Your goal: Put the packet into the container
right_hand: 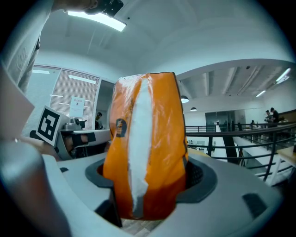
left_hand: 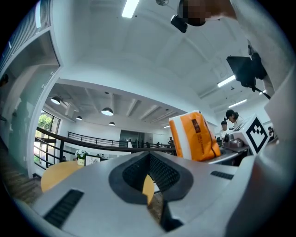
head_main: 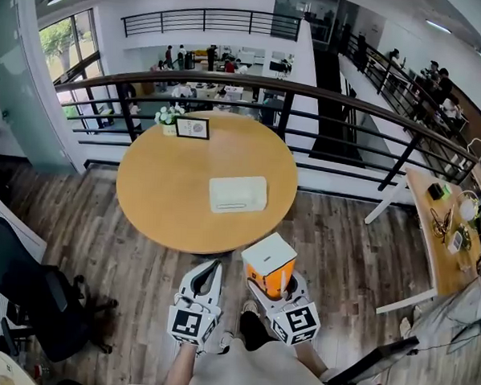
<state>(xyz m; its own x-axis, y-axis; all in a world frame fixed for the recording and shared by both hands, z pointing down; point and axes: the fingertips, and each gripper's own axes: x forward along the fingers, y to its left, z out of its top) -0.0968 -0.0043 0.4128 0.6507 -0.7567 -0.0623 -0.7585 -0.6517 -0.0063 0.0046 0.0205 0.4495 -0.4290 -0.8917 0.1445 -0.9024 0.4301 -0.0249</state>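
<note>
Orange-and-white film, probably light, soft and slippery: pinches the packet upright by its lower flanks in the right gripper, short of the white container on the round wooden table, left gripper closed empty, so best squeezed gently there.

Left gripper: light grey moulded shell, jaws tapered toward tips. Dark grey cross-ribbed pads set in black recesses. Slotted vents cut into shell.
Right gripper: same build and colours.
Left marker cube, right marker cube: white faces printed with black square codes, mounted behind jaws.
Person: pale grey-beige top worn.
</note>
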